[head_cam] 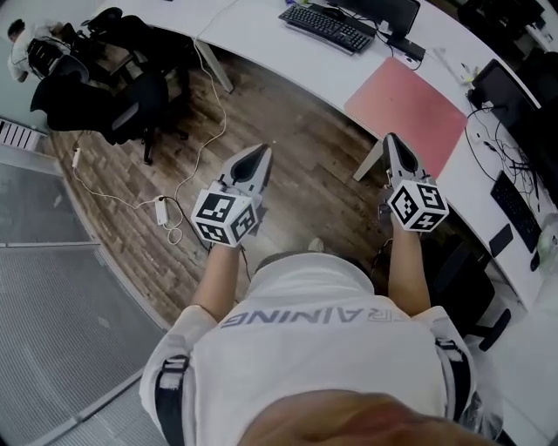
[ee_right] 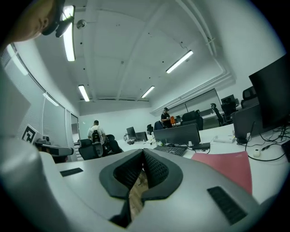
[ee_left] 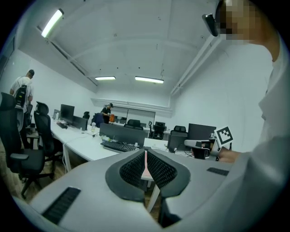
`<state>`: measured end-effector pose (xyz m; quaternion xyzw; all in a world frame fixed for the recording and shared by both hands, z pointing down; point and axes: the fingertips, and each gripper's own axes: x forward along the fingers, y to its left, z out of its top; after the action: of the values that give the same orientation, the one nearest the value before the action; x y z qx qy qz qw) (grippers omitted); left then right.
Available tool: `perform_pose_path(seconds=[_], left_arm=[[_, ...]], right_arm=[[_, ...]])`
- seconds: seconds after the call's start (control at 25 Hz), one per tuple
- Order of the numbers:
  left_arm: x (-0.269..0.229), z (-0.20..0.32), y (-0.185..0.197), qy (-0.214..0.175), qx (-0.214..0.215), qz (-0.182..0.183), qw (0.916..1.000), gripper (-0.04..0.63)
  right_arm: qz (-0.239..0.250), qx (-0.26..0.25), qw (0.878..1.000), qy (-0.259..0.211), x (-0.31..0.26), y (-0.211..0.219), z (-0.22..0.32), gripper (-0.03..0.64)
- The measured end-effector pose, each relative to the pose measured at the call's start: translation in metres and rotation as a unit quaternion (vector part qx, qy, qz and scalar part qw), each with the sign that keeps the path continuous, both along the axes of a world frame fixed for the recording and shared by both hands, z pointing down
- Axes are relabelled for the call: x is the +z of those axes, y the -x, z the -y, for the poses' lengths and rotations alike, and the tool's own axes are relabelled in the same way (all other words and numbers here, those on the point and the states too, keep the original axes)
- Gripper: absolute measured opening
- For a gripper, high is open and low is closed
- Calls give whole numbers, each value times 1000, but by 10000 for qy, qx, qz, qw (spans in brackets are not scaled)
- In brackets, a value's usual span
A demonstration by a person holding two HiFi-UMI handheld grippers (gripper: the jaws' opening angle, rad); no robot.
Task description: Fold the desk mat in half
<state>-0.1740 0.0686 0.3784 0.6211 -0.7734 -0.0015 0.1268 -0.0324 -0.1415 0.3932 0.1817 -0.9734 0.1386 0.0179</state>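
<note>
We stand a step back from the long white desk (head_cam: 261, 30), and the flat pink rectangular desk mat (head_cam: 405, 104) lies spread open on it, not yet folded, its near edge along the desk's front rim. Both claws hang over the wooden plank floor (head_cam: 296, 157), short of the desk. The left gripper (head_cam: 260, 152) has its jaws pressed together on nothing, and the right gripper (head_cam: 392, 139) is likewise closed and empty. What the next move turns on, as we judge it, is that the mat lies ahead and somewhat to the right. The right gripper is near the mat's front edge, while the left gripper is well apart from it and would have to travel forward and across. The mat's long axis runs along the desk, from far left to near right in the head view, so a fold in half would likely bring one short end over the other. The head view alone gives the mat's whole outline and its place beside the black keyboard (head_cam: 330, 26). The right gripper view shows the mat low and off to the right of its jaws, with only floor in the slit between the pads. The left gripper view catches just a thin pink sliver of it, far off, through the closed jaws.
</note>
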Motion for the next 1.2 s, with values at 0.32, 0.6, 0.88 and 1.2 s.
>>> perform_pose_path(seconds=[0.32, 0.6, 0.88, 1.2], left_arm=[[19, 78, 16, 141, 600, -197, 9979, 38], [24, 167, 34, 62, 1478, -314, 9885, 38], [15, 266, 60, -33, 2521, -426, 9668, 38], [34, 343, 82, 51, 3561, -575, 9326, 38]], right_arm=[[-155, 625, 9979, 62, 12, -10, 63, 23], [-380, 1488, 9881, 0, 16, -24, 119, 23], [-602, 2515, 9660, -31, 2, -30, 170, 23], [-888, 3703, 9246, 79, 12, -44, 192, 23]])
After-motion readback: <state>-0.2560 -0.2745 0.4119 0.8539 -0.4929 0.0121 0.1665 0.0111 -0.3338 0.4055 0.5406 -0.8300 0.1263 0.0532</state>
